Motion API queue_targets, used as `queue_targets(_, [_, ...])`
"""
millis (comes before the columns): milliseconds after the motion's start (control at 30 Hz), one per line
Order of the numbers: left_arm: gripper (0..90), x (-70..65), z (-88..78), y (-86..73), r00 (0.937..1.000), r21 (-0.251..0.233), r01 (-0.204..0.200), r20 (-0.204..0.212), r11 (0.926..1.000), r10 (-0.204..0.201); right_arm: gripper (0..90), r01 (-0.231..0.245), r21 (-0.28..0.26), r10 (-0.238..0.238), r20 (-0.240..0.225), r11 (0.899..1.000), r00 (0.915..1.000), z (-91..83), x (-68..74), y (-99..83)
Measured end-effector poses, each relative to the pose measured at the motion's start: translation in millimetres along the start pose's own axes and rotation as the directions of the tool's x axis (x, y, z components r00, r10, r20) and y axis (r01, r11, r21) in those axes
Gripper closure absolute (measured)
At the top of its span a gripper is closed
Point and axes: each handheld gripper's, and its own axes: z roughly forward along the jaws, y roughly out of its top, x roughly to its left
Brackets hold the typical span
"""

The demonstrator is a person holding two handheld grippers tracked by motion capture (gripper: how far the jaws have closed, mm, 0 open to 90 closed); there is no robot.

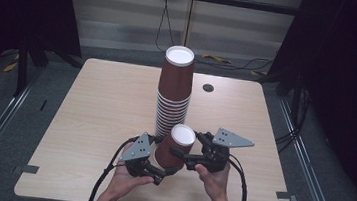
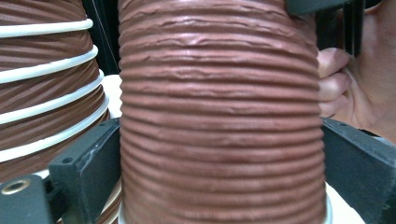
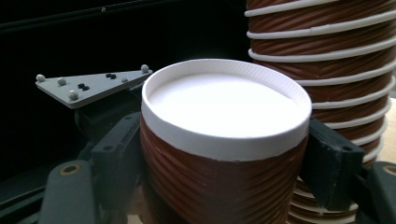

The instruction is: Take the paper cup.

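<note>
The brown cup [image 1: 175, 150] sits upside down, right gripper [image 1: 181, 155] jaws pinching it, left gripper [image 1: 168, 172] jaws spread beside it.

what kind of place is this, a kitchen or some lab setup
Likely a lab or recording bay, not a kitchen: a bare wooden table flanked by dark curtains, with cables trailing across the floor behind it.

Two bare forearms come in from the bottom edge, and each hand holds a gripper. The left gripper [image 1: 161, 175] sits low with its jaws a bit apart – the right gripper [image 1: 181, 154] sits just beside it, a little higher, jaws pointing left.
</note>
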Motion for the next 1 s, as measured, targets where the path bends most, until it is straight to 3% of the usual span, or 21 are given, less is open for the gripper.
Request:
queue_targets(167, [8.3, 2.0, 3.0, -1.4, 0.9995, 0.000, 0.024, 0.021, 0.9997, -0.024, 23.5, 0.008, 0.012, -0.008, -0.010, 1.000, 0.9999, 5.7, 2.4, -1.4])
queue_targets(467, [12.3, 2.3, 1.4, -0.9, 0.9998, 0.033, 0.007, 0.017, 0.9994, -0.007, 21.6, 0.012, 0.021, -0.011, -0.019, 1.000, 0.9998, 6.6, 0.9, -2.9])
queue_targets(633, [12.8, 3.5, -1.1, 0.4, 0.9996, 0.035, 0.020, 0.020, 0.9992, -0.020, 13.5, -0.005, 0.021, 0.006, -0.030, 1.000, 0.9995, 7.1, 0.3, -2.5])
queue_targets(733, [12.8, 4.6, -2.6, 0.4, 0.9995, 0.039, 0.021, 0.024, 0.9990, -0.022, 13.5, -0.005, 0.023, 0.006, -0.031, 1.000, 0.9995, 6.8, -0.2, -2.7])
queue_targets(1000, [12.7, 7.3, -11.9, 2.1, 1.0000, 0.041, 0.005, -0.008, 0.9991, -0.005, 13.7, -0.008, 0.024, 0.009, -0.025, 1.000, 0.9996, 0.3, 0.0, -3.2])
